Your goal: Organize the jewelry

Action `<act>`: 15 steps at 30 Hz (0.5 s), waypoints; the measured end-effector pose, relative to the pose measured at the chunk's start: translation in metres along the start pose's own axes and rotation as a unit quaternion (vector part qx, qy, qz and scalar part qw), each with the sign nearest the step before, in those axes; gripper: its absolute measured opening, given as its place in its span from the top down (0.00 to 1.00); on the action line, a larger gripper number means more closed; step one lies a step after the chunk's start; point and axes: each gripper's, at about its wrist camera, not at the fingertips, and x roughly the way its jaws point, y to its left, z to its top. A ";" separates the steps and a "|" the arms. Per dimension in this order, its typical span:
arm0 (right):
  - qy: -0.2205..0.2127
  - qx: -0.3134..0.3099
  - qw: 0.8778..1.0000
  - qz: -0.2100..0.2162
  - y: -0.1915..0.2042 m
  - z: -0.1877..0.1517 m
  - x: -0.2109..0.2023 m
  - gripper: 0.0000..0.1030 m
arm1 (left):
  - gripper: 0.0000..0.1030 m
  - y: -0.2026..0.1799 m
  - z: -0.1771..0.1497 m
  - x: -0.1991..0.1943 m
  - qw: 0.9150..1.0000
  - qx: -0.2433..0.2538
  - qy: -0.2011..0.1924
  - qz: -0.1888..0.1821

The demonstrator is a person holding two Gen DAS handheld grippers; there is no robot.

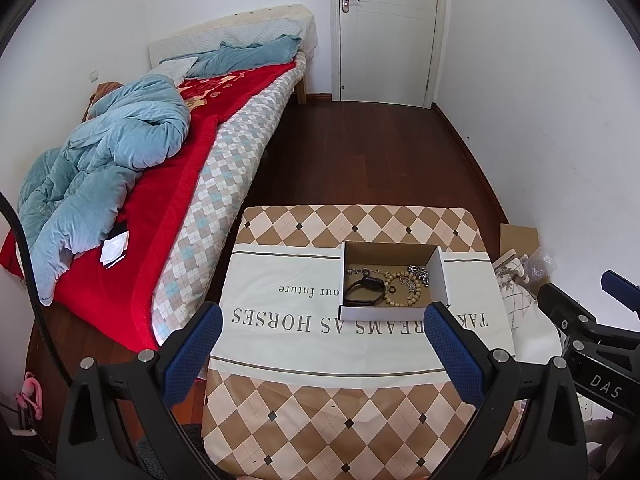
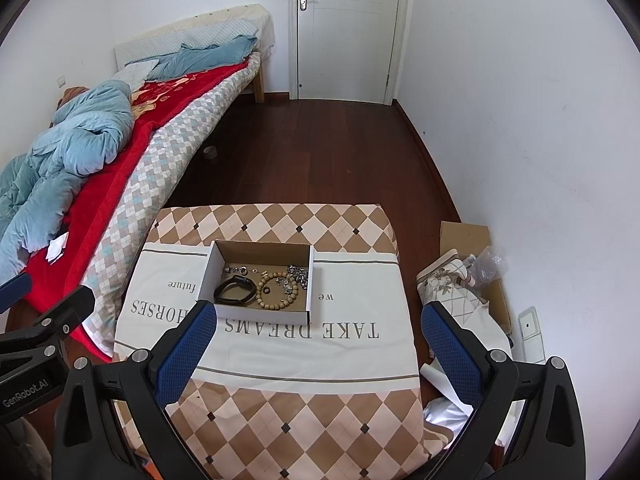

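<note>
A small open cardboard box (image 1: 438,276) (image 2: 309,280) sits on a cloth-covered table (image 1: 304,400) (image 2: 304,420). Inside lie a black wristband (image 1: 364,290) (image 2: 235,290), a wooden bead bracelet (image 1: 404,289) (image 2: 279,289), a silver chain (image 1: 420,272) (image 2: 300,274) and small rings. My left gripper (image 1: 323,318) hovers open just in front of the box, nothing between its blue pads. My right gripper (image 2: 318,316) is also open and empty, near the box's front. Each gripper shows at the edge of the other's view.
A bed (image 1: 224,152) with a red blanket and blue duvet runs along the left. Dark wooden floor (image 1: 372,148) leads to a white door (image 1: 386,28). Cardboard, a patterned bag and plastic wrap (image 2: 464,276) lie against the right wall.
</note>
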 end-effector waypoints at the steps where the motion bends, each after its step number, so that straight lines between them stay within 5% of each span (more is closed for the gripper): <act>1: 0.000 0.000 1.000 0.000 0.000 0.000 0.000 0.00 | 0.00 -0.001 0.000 0.000 1.000 0.001 0.000 -0.001; 15: 0.004 0.000 1.000 0.001 -0.008 0.002 0.000 0.00 | 0.00 -0.001 -0.001 0.000 1.000 0.000 0.000 -0.004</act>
